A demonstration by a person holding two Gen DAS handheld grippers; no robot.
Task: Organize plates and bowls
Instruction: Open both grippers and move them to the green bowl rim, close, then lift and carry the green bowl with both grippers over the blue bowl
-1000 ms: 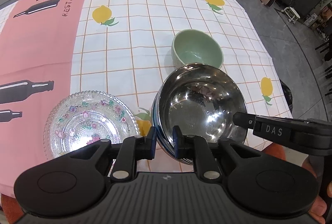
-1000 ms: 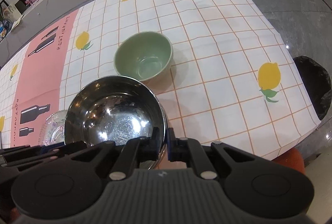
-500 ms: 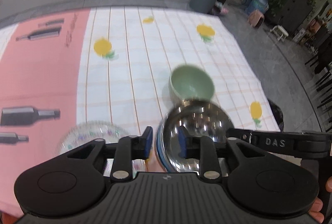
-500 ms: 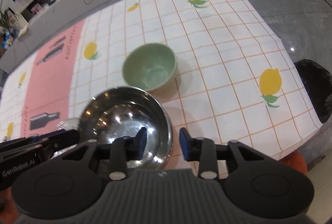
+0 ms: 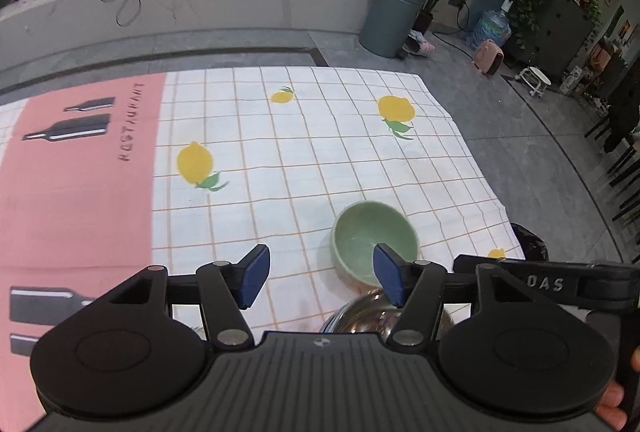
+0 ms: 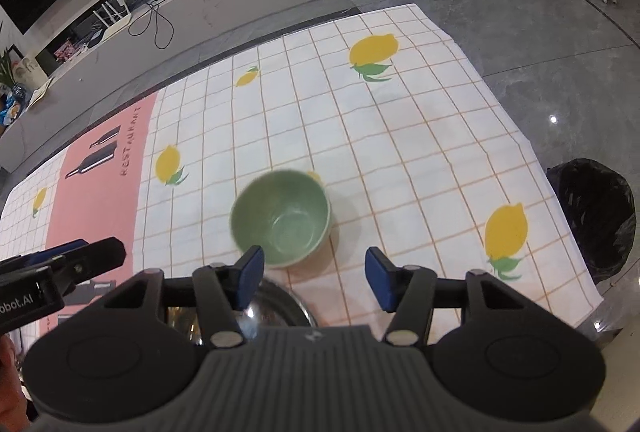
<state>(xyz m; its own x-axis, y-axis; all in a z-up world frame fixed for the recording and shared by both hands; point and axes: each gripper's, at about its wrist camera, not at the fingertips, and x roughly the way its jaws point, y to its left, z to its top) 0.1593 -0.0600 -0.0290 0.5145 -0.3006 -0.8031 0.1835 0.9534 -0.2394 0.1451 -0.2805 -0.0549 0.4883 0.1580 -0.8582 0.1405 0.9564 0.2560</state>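
Observation:
A green ceramic bowl stands upright on the checked lemon tablecloth. Nearer to me, a steel bowl rests on the cloth, mostly hidden behind the gripper bodies. My left gripper hovers above the steel bowl's near rim, its jaws opening with nothing between them. My right gripper hangs over the steel bowl's right rim, jaws likewise opening and empty. Each gripper's black finger shows at the side of the other's view. The glass plate is hidden.
A pink band with printed bottles covers the cloth's left part. The table's right edge drops to a grey floor with a black bin bag. A grey dustbin and a long counter stand beyond the table.
Both grippers let go of the steel bowl's rim, spread their jaws and rose and tilted up, so the bowl and glass plate slid down out of sight.

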